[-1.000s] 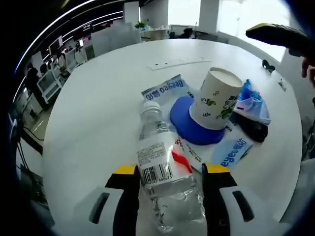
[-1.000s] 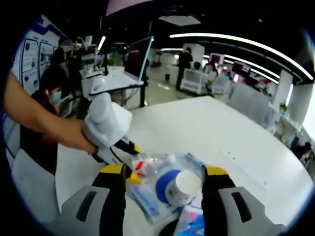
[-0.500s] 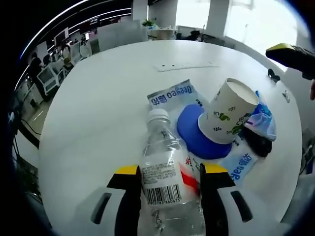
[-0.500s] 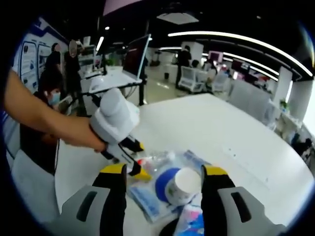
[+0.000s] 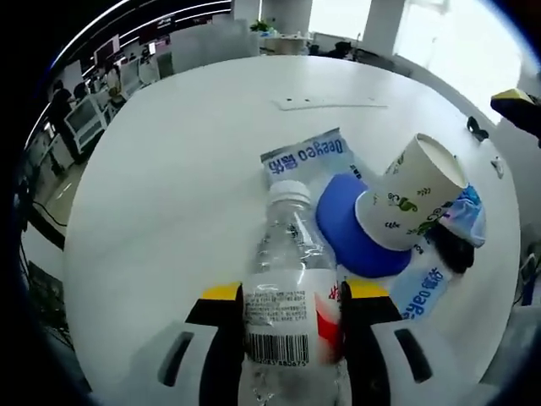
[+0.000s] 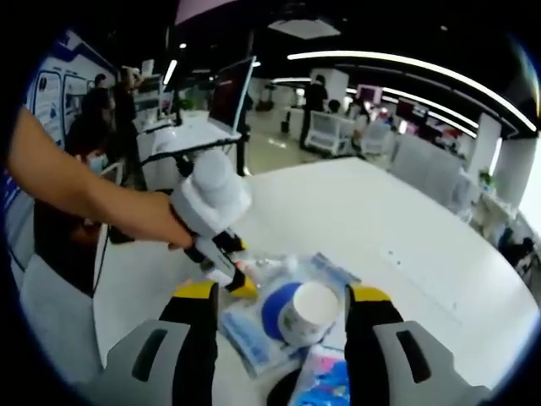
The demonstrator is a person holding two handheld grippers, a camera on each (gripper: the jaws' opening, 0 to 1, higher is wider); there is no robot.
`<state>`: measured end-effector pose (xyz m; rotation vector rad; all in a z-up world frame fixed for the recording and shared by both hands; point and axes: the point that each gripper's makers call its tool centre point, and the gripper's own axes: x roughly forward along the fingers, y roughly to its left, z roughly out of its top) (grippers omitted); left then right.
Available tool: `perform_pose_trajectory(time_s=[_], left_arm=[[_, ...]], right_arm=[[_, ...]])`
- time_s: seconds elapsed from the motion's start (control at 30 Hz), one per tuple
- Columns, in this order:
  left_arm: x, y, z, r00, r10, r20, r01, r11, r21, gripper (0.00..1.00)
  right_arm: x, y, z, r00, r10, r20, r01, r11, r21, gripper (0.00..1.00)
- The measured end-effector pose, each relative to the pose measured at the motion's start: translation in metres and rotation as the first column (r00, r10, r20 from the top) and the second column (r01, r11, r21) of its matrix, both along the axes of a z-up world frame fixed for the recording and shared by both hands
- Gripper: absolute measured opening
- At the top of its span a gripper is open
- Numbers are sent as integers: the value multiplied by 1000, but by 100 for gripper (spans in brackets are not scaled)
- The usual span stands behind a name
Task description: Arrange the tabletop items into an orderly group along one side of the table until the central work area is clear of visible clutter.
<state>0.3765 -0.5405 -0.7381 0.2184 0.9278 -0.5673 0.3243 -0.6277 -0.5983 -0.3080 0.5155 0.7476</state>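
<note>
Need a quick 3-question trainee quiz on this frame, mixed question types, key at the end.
1. True or false: the left tool is shut on the plastic water bottle.
2. What does the paper cup rest on? A) the blue round lid B) bare table C) the bottle
3. Fill in: the cup stands ______ (upright / upside down).

Key
1. True: its jaws press both sides of the labelled bottle, whose white cap points away from the camera.
2. A; the lid itself lies on light blue packets on the white round table.
3. Upside down, tilted, its base facing up. The right tool hovers open above the pile.
</note>
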Motion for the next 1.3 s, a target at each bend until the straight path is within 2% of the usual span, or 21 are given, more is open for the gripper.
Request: perform_pose_trajectory(time_s=[0.67, 0.87, 1.1, 1.3], left_arm=[[-1, 6, 12, 998, 39, 53, -34, 996, -84, 39], [-1, 10, 24, 993, 61, 101, -47, 990, -132, 39], [-4, 6, 39, 981, 22, 191, 5, 990, -138, 39], [-11, 0, 48, 973, 22, 229, 19, 985, -173, 39]], right_arm=[[-1, 0, 0, 1000, 1, 0, -1, 1000, 0, 56], [0, 2, 4, 1000, 3, 8, -3, 1000, -2, 56], [-4, 6, 10, 1000, 3, 16, -3, 1000, 7, 56], [-7, 8, 12, 1000, 12, 23, -12, 1000, -4, 56]])
